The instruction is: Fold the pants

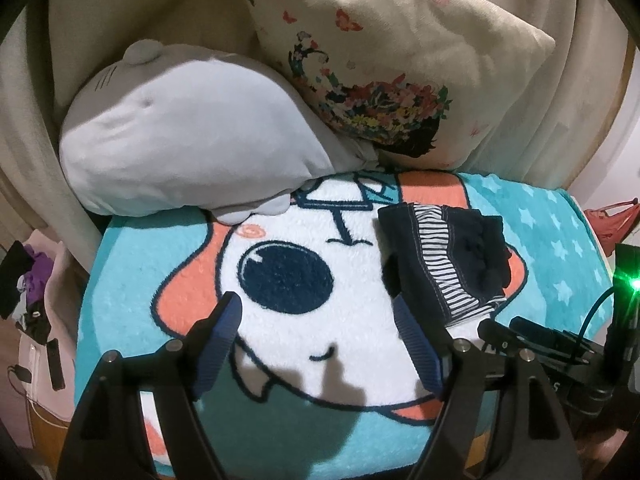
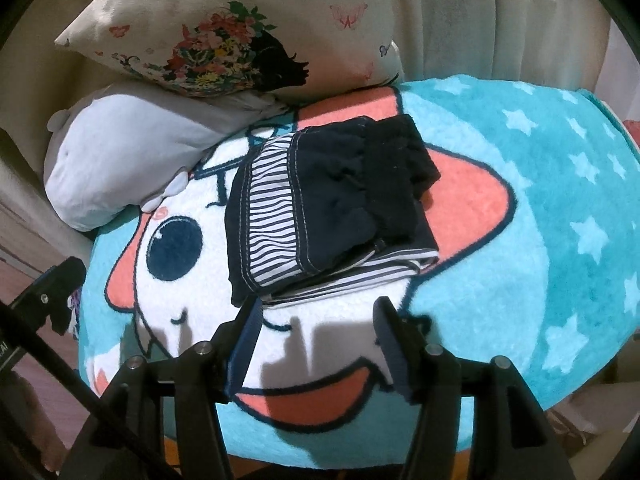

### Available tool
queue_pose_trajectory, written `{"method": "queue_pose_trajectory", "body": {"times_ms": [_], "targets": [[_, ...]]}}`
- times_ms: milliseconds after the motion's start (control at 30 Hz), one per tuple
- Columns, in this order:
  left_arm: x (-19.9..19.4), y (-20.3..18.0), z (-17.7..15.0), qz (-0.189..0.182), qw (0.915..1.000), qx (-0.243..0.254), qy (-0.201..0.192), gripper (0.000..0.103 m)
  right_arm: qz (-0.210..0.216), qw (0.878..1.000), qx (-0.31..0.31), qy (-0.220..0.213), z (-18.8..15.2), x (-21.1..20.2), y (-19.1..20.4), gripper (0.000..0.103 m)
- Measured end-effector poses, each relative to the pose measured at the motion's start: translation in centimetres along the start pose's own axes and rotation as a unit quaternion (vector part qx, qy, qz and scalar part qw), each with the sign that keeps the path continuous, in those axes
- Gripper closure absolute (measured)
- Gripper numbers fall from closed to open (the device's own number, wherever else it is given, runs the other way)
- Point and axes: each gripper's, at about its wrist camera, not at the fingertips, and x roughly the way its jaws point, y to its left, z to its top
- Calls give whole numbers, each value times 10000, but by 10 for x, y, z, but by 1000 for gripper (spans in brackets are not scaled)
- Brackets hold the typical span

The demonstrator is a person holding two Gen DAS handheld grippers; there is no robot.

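Observation:
The pants (image 2: 320, 208) are dark navy with a striped panel and lie folded in a compact bundle on the cartoon rug (image 2: 520, 240). They also show in the left wrist view (image 1: 444, 256), to the right of center. My left gripper (image 1: 316, 312) is open and empty, above the rug's white face area, left of the pants. My right gripper (image 2: 318, 312) is open and empty, just in front of the near edge of the pants, not touching them.
A grey plush toy (image 1: 192, 144) and a floral cushion (image 1: 392, 68) rest at the rug's far edge against beige curtains. The right gripper's body (image 1: 560, 344) shows at the right of the left wrist view. Clutter sits on the floor at the left (image 1: 28, 304).

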Motion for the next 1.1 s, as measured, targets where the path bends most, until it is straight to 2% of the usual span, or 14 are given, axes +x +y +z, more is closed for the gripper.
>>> {"method": "queue_pose_trajectory", "body": {"times_ms": [133,233,333,533,700,767,900,1100], "targets": [[-5,-8,2,103,9998,-18,-154,25,11,10000,-90,-29,1,-1,-6,40],[-16,-16,6,312,9983,-34,-487,25,78,9999,-106,-59,7,-1,-12,40],[-29,-26,11,605,9937,-53,-938,15,131,9998,-111,-83,13,-3,-19,40],[-57,-45,17,1078,9771,-214,-1821,1,171,9995,-238,-141,29,-9,-38,40],[-70,-65,25,1388,9623,-165,-2335,0,197,9989,-390,-186,36,-12,-50,39],[-65,-73,34,1420,9639,-47,-2253,0,215,9984,-485,-220,38,-14,-53,39],[-42,-84,52,1327,9807,-43,-1437,0,244,9977,-580,-267,41,-16,-59,39],[-17,-100,43,1270,9872,89,-956,0,246,9980,-534,-231,47,-12,-75,37]]}}
